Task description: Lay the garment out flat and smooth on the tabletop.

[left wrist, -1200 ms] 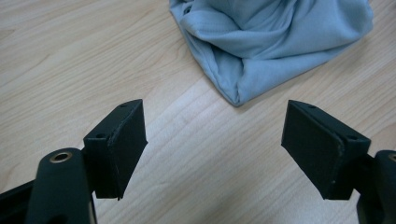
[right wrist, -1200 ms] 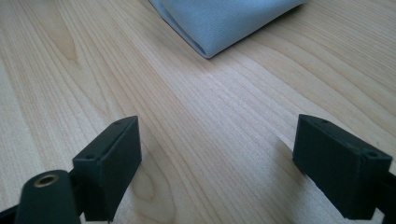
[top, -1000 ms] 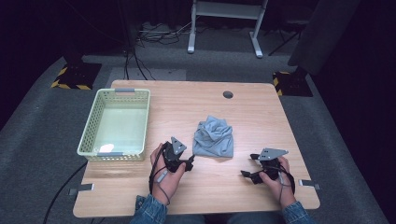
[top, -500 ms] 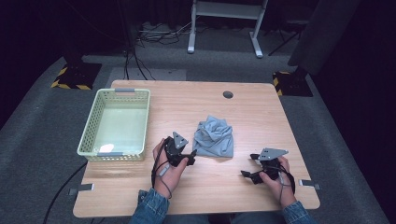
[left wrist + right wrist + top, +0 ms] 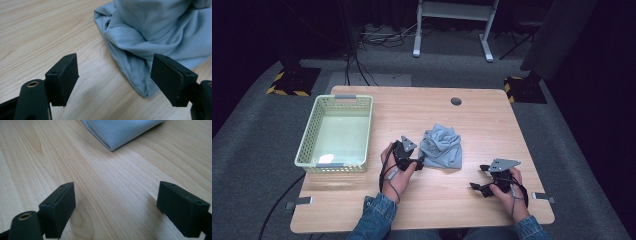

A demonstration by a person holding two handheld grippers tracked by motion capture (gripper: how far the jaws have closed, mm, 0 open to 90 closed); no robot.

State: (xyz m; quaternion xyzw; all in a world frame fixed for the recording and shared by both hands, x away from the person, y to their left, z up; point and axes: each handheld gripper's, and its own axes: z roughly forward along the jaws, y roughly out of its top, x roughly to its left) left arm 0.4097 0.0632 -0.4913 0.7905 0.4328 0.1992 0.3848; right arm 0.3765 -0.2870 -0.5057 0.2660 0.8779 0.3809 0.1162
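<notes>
Compared with a second ago, my left gripper (image 5: pixel 418 161) has crept right across the table (image 5: pixel 492 125) and now sits just beside the near-left edge of the crumpled grey-blue shirt (image 5: pixel 443 146), jaws spread wide either side of that hem (image 5: pixel 136 82), not closed on anything. The right gripper (image 5: pixel 479 178) hasn't budged, parked near the near-right corner, jaws also wide apart over bare wood. The shirt is mid-table, right of the green basket (image 5: pixel 309 142). There's a white slip (image 5: pixel 326 158) in the basket, too small to read.
</notes>
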